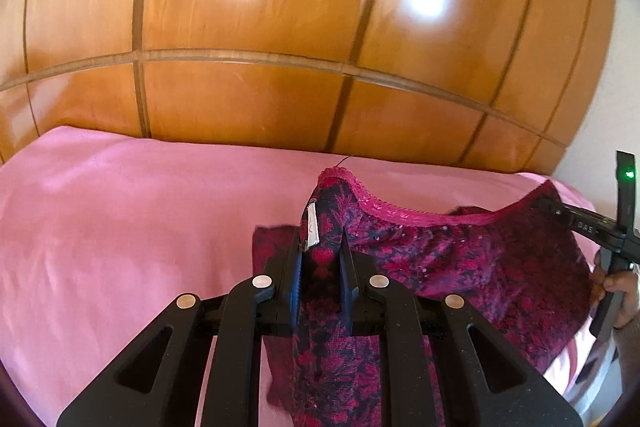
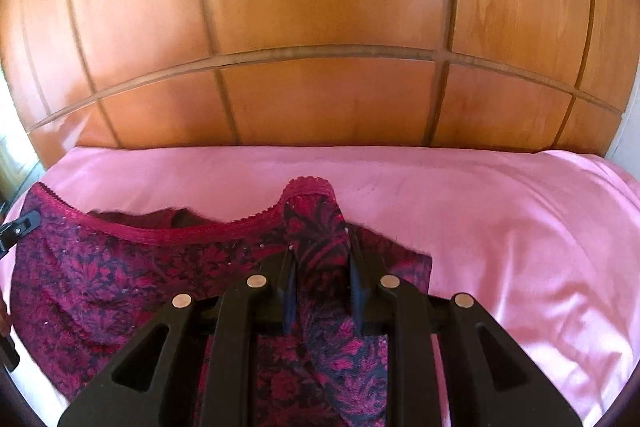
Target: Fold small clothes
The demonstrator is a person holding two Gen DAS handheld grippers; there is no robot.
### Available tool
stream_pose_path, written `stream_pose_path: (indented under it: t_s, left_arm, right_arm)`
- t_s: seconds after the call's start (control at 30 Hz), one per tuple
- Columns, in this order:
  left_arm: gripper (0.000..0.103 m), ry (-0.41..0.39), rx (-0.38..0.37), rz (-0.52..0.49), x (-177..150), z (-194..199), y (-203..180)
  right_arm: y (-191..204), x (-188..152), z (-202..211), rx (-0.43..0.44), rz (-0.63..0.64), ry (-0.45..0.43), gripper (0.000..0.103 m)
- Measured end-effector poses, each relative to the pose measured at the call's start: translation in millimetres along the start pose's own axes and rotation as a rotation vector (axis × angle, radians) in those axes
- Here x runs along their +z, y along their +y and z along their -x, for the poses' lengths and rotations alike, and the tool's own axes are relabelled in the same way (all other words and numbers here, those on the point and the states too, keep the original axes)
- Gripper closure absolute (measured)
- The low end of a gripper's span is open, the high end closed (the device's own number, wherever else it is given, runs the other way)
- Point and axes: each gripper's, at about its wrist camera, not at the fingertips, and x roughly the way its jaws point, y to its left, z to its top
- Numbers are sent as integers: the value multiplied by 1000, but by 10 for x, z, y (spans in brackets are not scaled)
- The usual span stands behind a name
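Both grippers are pinching the patterned underwear [image 1: 460, 259] by its lace waistband, left gripper [image 1: 322, 259] mid-frame and right gripper [image 2: 322, 263] likewise, fingers narrowed on bunched fabric. It hangs stretched over the pink bed [image 1: 120, 227], lower centre. Risk, I'd guess: stretchy trim slips out of one pinch and the fold goes crooked.

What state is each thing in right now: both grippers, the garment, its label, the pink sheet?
left gripper: shut on the garment's left corner.
right gripper: shut on the garment's right corner.
floral garment: held at both waistband corners, waistband sagging between them, not yet folded.
white label: exposed, hanging beside the left grip.
pink sheet: spread out, lightly wrinkled.
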Motion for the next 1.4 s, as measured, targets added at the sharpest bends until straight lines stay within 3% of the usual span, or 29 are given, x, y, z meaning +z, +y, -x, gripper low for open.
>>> stream_pose_path:
  t_s: [0.2, 0.43, 0.57, 0.63, 0.67, 0.7, 0.73, 0.77, 0.93, 1.13, 1.33, 1.4]
  left_arm:
    - [89, 53, 50, 43, 140, -517, 119]
    - [88, 218, 108, 129, 27, -1197, 371]
    - [83, 250, 113, 155, 43, -1268, 424]
    - [79, 236, 111, 147, 50, -1199, 400]
    - [69, 225, 113, 149, 53, -1148, 405]
    - [61, 206, 126, 164, 39, -1033, 427]
    - [50, 191, 131, 181, 31, -959, 424]
    - [49, 173, 120, 201, -4, -846, 453]
    - [49, 162, 23, 218, -380, -379, 492]
    - [49, 167, -121, 307, -975, 92, 532]
    - [49, 199, -204, 377, -1430, 273, 488]
    - [68, 224, -235, 382, -1481, 244, 460]
  right_arm:
    - [-71, 140, -444, -63, -31, 34, 83]
    - [-161, 15, -1072, -155, -17, 162, 83]
    - [-238, -9, -1251, -161, -45, 220, 78]
    - [-244, 16, -1222, -161, -42, 221, 69]
    - [-259, 28, -1187, -155, -49, 211, 55]
    - [-295, 28, -1095, -149, -69, 191, 48]
    - [-339, 15, -989, -130, -92, 173, 47]
    - [-374, -8, -904, -112, -110, 163, 47]
    - [-596, -356, -292, 16, -189, 144, 44]
    - [-759, -1121, 301, 181, -258, 189, 44]
    - [-692, -1602, 511, 192, -244, 214, 46]
    - [-648, -1653, 481, 170, -222, 217, 64]
